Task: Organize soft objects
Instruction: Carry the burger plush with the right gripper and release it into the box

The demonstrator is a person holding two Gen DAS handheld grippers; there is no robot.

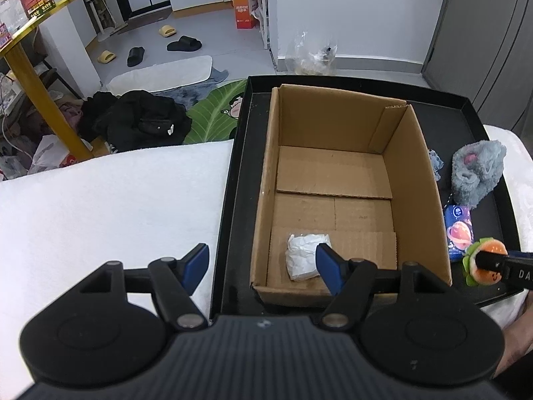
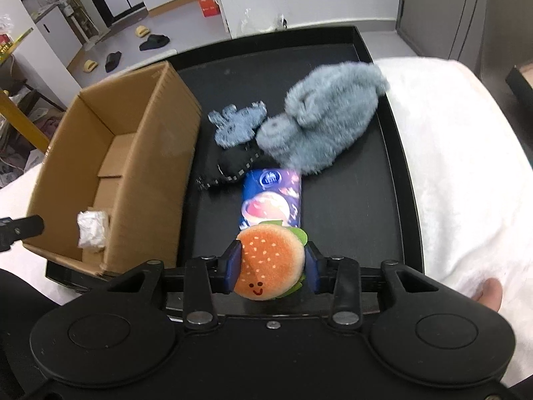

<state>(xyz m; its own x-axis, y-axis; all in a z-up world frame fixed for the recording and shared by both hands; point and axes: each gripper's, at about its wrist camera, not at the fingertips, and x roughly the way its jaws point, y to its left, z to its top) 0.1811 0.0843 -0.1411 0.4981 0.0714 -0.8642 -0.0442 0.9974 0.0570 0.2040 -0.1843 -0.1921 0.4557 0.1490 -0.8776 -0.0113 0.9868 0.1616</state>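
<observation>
An open cardboard box (image 1: 336, 180) stands on a black tray (image 1: 240, 153) and holds a crumpled white wad (image 1: 304, 260). My left gripper (image 1: 263, 266) is open and empty, hovering over the box's near left corner. My right gripper (image 2: 271, 266) is shut on a plush hamburger (image 2: 269, 263), held above the tray's near edge, right of the box (image 2: 133, 153); the burger also shows in the left wrist view (image 1: 483, 261). On the tray (image 2: 393, 153) lie a blue tissue pack (image 2: 271, 200), a grey fluffy plush (image 2: 323, 120), a small blue-grey cloth piece (image 2: 236, 121) and a black pouch (image 2: 236, 163).
The tray rests on a white towel-covered surface (image 1: 116, 206). The floor beyond holds black clothes (image 1: 140, 120), slippers, a green mat and an orange carton (image 1: 245, 10). A gold table leg (image 1: 40, 93) stands at left.
</observation>
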